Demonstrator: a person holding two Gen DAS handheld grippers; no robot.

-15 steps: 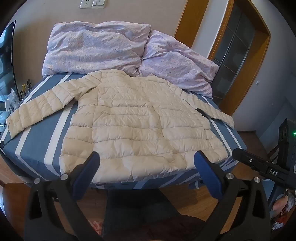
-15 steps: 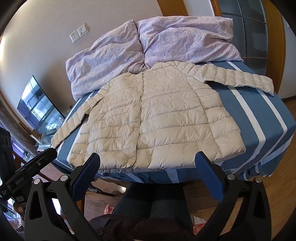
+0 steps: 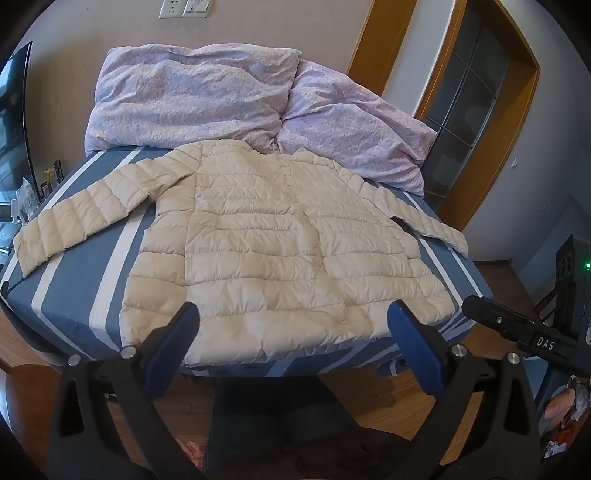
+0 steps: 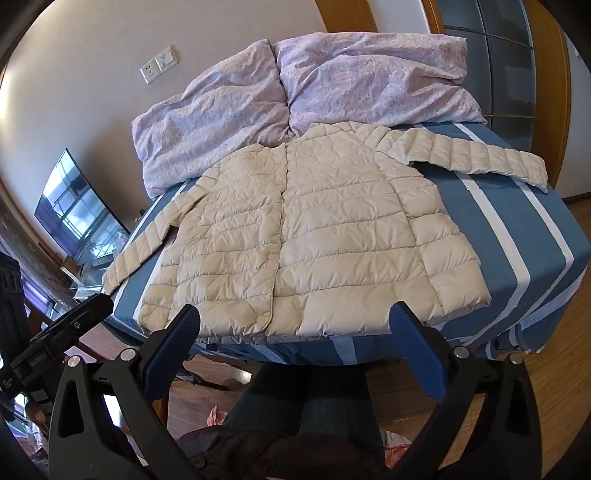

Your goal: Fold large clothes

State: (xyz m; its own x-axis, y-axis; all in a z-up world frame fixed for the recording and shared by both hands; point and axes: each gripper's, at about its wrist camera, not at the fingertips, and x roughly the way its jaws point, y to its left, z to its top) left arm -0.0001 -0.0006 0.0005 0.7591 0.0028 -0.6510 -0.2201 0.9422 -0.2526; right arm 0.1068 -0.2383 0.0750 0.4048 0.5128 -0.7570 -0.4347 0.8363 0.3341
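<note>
Left wrist view: jacket [image 3: 280,254] unmoved (both grippers still agape).

**Bedroom: striped bed, beige wall, wood floor**

Bed [image 3: 74,306] in a blue sheet with white stripes; two crumpled lilac pillows [image 3: 192,96] [image 4: 373,77] lean on a plain beige wall [image 4: 92,55]. White socket and switch plates [image 3: 184,7] sit above the pillows. Orange-wood door frame [image 3: 476,177] with dark glass panes [image 3: 469,107] stands right of the bed. Flat TV screen [image 4: 79,210] on the opposite side reflects a bright window. Wood plank floor [image 4: 565,373]. Daylight, soft shadows.
</note>
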